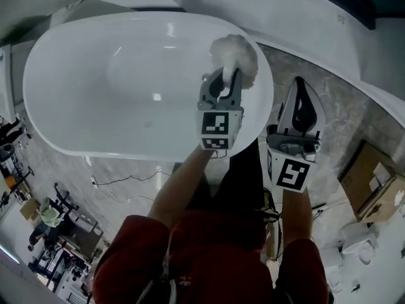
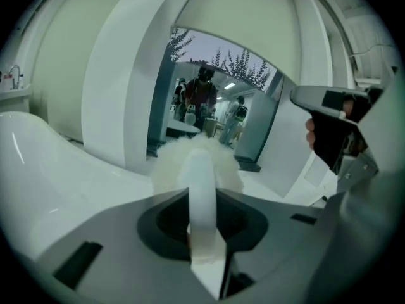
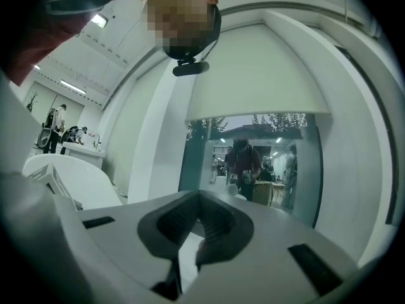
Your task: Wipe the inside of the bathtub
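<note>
Hovering over bathtub point(image 1: 82, 113), left claw point(image 1: 223, 86) clamps fluffy white duster point(image 1: 239, 52).

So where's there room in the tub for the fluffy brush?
The whole tub floor is bare, from the left rim to the brush. It's crowded only at the right rim, where the left gripper holds the brush.

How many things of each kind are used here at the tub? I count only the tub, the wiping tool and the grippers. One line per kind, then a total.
Bathtub: 1
Fluffy white duster: 1
Grippers: 2, left gripper shut on the duster's handle, right gripper shut and empty
Total: 4
</note>
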